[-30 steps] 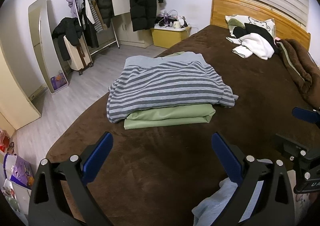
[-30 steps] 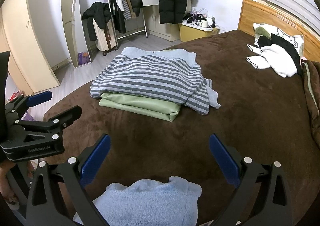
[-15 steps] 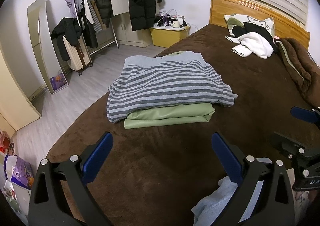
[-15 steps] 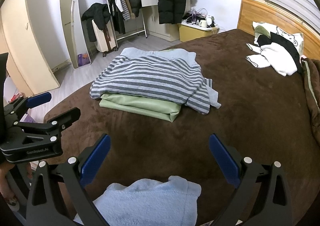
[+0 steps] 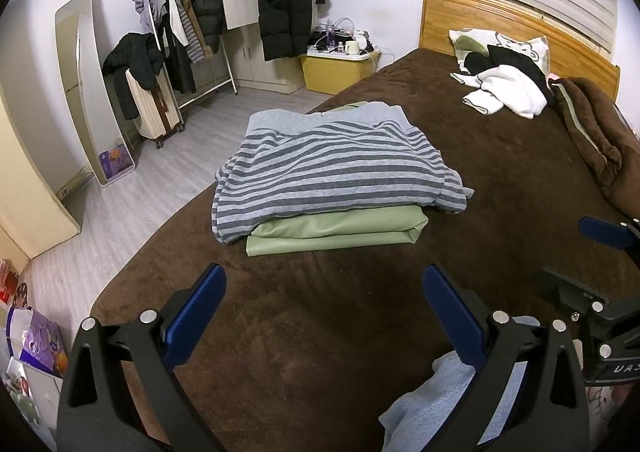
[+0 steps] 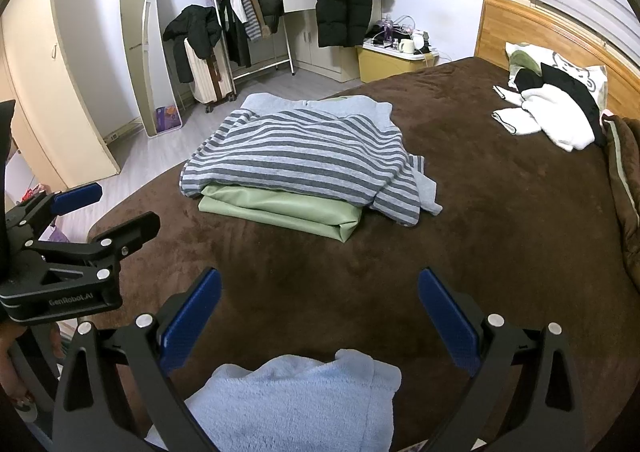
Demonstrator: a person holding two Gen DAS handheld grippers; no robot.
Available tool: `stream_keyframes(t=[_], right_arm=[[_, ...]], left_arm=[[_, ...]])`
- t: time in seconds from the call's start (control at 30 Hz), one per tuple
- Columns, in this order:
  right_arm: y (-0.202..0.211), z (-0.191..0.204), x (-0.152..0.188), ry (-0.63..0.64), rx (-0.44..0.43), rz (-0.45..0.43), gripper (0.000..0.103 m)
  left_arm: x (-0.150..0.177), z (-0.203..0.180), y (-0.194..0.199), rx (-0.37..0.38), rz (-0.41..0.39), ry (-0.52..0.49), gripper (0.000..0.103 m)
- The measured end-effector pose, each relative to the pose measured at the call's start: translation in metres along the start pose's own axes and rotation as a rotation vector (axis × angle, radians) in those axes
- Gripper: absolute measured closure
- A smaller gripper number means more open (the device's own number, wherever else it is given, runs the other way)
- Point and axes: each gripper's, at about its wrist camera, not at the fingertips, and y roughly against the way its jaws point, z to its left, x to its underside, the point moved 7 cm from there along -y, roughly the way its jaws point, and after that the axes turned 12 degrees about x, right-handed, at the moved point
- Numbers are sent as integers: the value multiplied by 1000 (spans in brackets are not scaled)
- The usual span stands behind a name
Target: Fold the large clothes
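A folded grey striped sweater [image 5: 332, 167] [image 6: 304, 151] lies on top of a folded green garment [image 5: 336, 230] [image 6: 280, 209] on the brown bed [image 5: 320, 332] [image 6: 500, 252]. My left gripper [image 5: 320, 304] hovers open over bare blanket in front of the stack, nothing between its fingers. My right gripper [image 6: 318, 306] is also open and empty, above a light blue fleece garment [image 6: 296, 400] [image 5: 432, 400] at the bed's near edge. Each gripper shows at the side of the other's view.
White and black clothes [image 5: 508, 87] and a pillow lie near the wooden headboard [image 5: 500, 23]. A rolled brown blanket [image 5: 592, 131] runs along the right side. On the floor to the left stand a clothes rack [image 5: 184, 31], suitcase, mirror [image 5: 80, 83] and yellow box [image 5: 336, 69].
Both grippers have drifted only slightly; the view has barely shifted. The clothes have not moved.
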Motion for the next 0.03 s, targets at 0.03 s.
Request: stream_keyframes(t=[0.03], right_arm=[[0,0,0,0,1,-1,6]], left_arm=[[0,1,0,-2,-1,1,7]])
